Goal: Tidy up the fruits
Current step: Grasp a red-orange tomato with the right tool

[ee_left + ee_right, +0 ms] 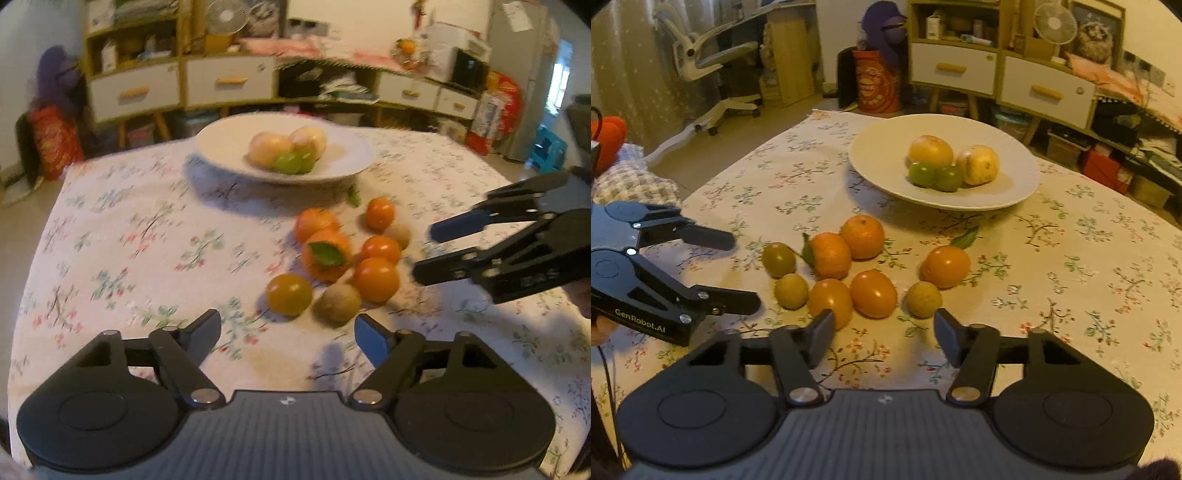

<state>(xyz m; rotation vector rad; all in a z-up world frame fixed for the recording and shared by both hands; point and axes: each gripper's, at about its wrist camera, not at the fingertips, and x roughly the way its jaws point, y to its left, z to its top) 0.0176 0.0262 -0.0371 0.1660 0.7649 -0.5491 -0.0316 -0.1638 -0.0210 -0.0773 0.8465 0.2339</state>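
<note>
Warm, dim indoor light, yellower in the right wrist view. The left wrist view is smeared with motion blur: plate (284,147), shelves (177,62) and cloth (129,240) pattern are soft. The right wrist view is sharper. The plate casts a soft shadow on the cloth. Small glints sit on the oranges (873,293). Fisheye bending curves the edges, with dark corners.

White plate (1015,184) on floral cloth, holding two pale yellow fruits (931,151) and two small green ones (921,173), all touching. Near plate, loose cluster: orange fruits (873,293) (one with green leaf (327,254)), three small brownish-yellow round fruits (923,299).
</note>
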